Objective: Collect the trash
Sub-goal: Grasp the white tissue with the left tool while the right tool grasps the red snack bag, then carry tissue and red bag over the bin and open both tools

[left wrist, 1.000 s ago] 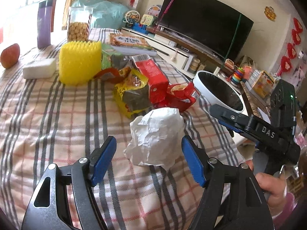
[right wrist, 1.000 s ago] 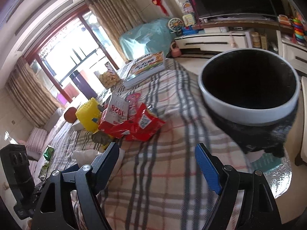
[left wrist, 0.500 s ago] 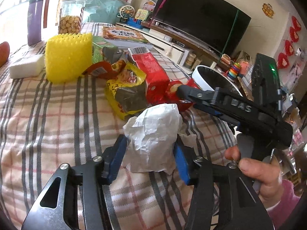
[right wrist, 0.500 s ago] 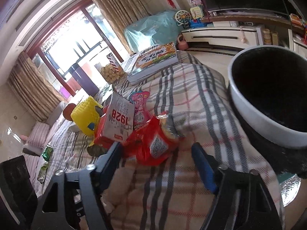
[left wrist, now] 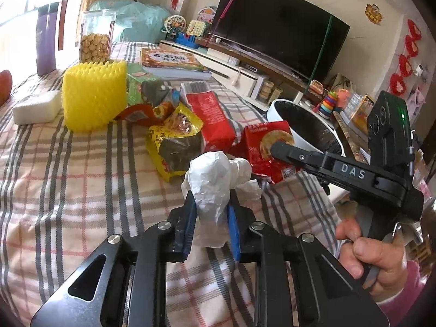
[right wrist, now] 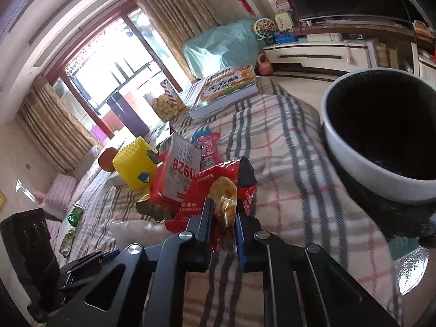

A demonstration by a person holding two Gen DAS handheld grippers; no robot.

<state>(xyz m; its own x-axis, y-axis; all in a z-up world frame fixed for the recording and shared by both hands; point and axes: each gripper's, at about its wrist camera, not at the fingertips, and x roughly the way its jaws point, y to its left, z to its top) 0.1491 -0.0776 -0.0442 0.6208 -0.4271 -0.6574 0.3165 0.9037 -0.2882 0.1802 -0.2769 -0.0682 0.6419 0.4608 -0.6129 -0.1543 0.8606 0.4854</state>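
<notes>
On the plaid tablecloth (left wrist: pixel 68 177) a crumpled white paper (left wrist: pixel 209 177) sits between the blue pads of my left gripper (left wrist: pixel 211 215). The jaws are closing and the pads press on the paper's sides. My right gripper (right wrist: pixel 223 212) is shut on the edge of a red snack wrapper (right wrist: pixel 218 179), which is crumpled between its fingers. In the left wrist view the right gripper (left wrist: pixel 280 150) comes in from the right with its tip on the red snack wrapper (left wrist: pixel 259 139). A white-rimmed black bin (right wrist: pixel 343 158) stands just past the table edge on the right.
More wrappers lie in a pile: a yellow snack bag (left wrist: pixel 174 141) and a red box (left wrist: pixel 209 117). Behind them are a yellow spiky holder (left wrist: pixel 94 95), a white block (left wrist: pixel 35 106), a snack jar (left wrist: pixel 95 41), a purple bottle (left wrist: pixel 46 41) and a book (left wrist: pixel 171 60).
The left jaws have drawn in from wide open onto the white paper. The right gripper has moved forward to the red wrapper and shut on it.
</notes>
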